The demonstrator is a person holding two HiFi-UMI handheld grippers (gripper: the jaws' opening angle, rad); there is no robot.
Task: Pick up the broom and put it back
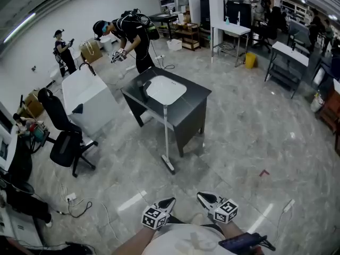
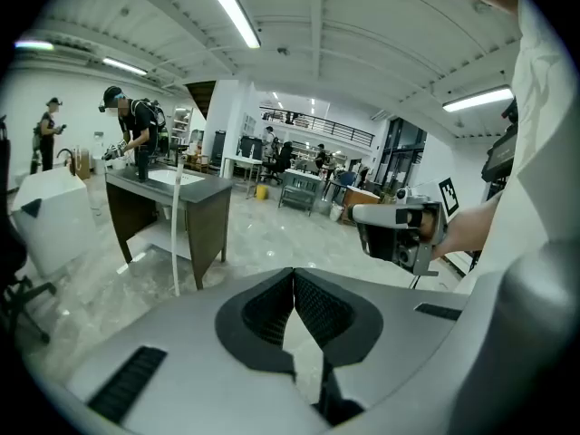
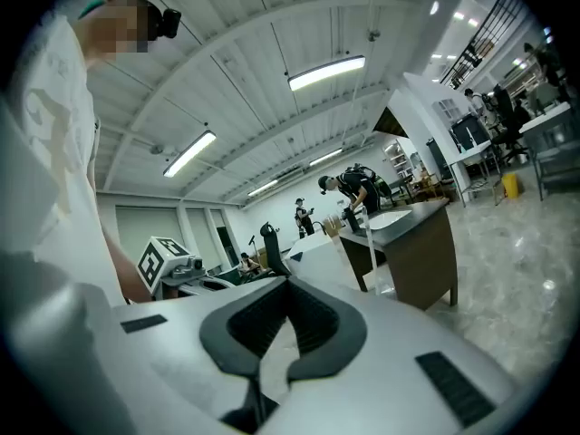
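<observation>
Head view shows the left gripper (image 1: 168,201) and right gripper (image 1: 204,197) both pinched shut on nothing, with the broom (image 1: 166,134) leaning untouched against the table (image 1: 194,101) well ahead of them, so pickup and return both remain.

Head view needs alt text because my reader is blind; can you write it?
A white-handled broom leans against a dark table holding a white basin, some way ahead. The left claw and right claw, both shut and empty, sit low in the frame.
</observation>
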